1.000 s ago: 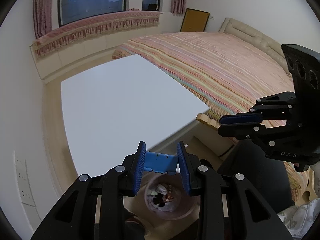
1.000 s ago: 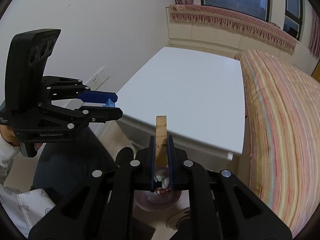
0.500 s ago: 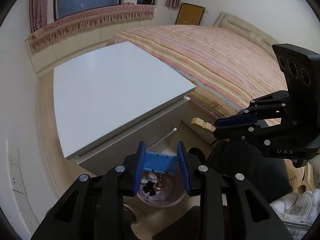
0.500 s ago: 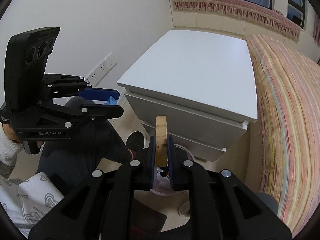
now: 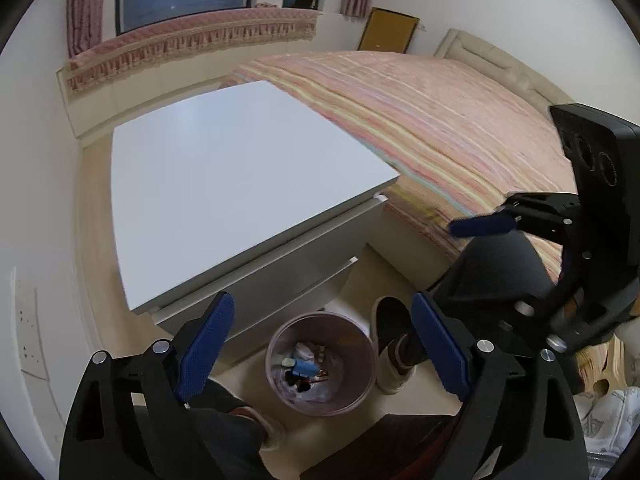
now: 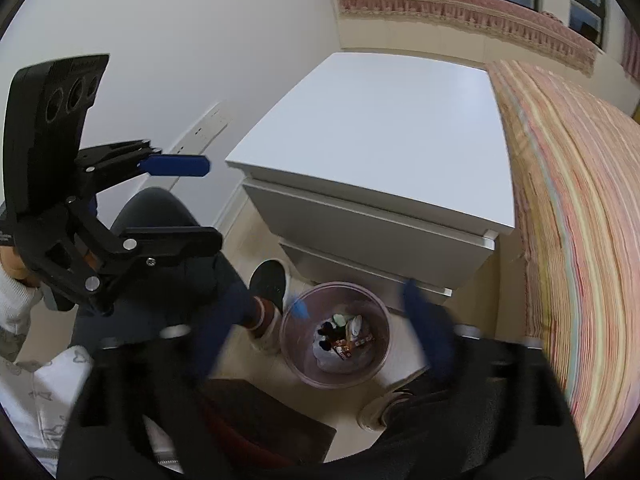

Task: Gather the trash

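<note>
A pinkish translucent trash bin (image 5: 322,364) stands on the floor in front of the white nightstand (image 5: 224,184); it also shows in the right wrist view (image 6: 335,334). Mixed trash (image 5: 306,370) lies inside, including a small blue piece. My left gripper (image 5: 320,336) is open and empty above the bin. My right gripper (image 6: 352,312) is open, blurred, and empty above the same bin. The right gripper also shows at the right of the left wrist view (image 5: 484,224), and the left gripper at the left of the right wrist view (image 6: 180,200).
A bed with a striped cover (image 5: 440,120) lies right of the nightstand. The person's shoes (image 5: 394,344) and legs flank the bin. A wall with sockets (image 6: 208,124) is at the left. A dark box (image 6: 276,428) lies on the floor near the bin.
Both grippers opened. The blue piece left my left gripper and the wooden clothespin left my right gripper. Both cameras tilted down over the bin.
</note>
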Demonstrator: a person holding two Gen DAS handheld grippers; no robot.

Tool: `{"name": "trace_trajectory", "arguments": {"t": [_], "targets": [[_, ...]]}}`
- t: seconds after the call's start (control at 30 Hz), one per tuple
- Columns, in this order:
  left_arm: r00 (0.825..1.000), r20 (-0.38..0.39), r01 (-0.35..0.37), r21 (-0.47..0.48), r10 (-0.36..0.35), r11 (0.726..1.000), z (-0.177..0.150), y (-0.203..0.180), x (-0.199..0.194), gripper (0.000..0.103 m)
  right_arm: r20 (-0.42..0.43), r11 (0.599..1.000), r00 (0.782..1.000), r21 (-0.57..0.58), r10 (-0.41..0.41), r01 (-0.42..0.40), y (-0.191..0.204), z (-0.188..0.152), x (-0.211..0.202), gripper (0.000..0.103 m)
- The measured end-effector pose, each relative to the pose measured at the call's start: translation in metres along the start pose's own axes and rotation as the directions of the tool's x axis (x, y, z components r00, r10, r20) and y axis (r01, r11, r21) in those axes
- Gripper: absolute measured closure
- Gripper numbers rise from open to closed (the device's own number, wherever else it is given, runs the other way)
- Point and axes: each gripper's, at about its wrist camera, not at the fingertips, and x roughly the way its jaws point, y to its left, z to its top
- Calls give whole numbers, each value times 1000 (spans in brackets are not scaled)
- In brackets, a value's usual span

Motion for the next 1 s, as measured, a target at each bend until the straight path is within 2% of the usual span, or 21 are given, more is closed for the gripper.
{"name": "trace_trajectory", "arguments": {"t": [0.17,0.3,0.53,0.73,1.0], "targets": [[1000,12,-6,-31,6,1000,-1,6,-3,8,-1,1000,1000,11,-19,19,-1,-1,3,10],[1000,22,-11,-47,12,999,-2,9,-6,8,9,999,1000,31,-24,24,-3,0,2,5],[999,25,-29,-69,30,997,-1,14,-10,8,26,997,999,64,-33,31,-5,8,-4,4],[997,40,-69,-109,73,992,12,26,-17,8,70,994,994,77,-78,73,-10,30,-16,4],[987,115,-99,-114,112,988,48,44,-37,7,159,991,980,77,-123,112,-20,78,-34,4]]}}
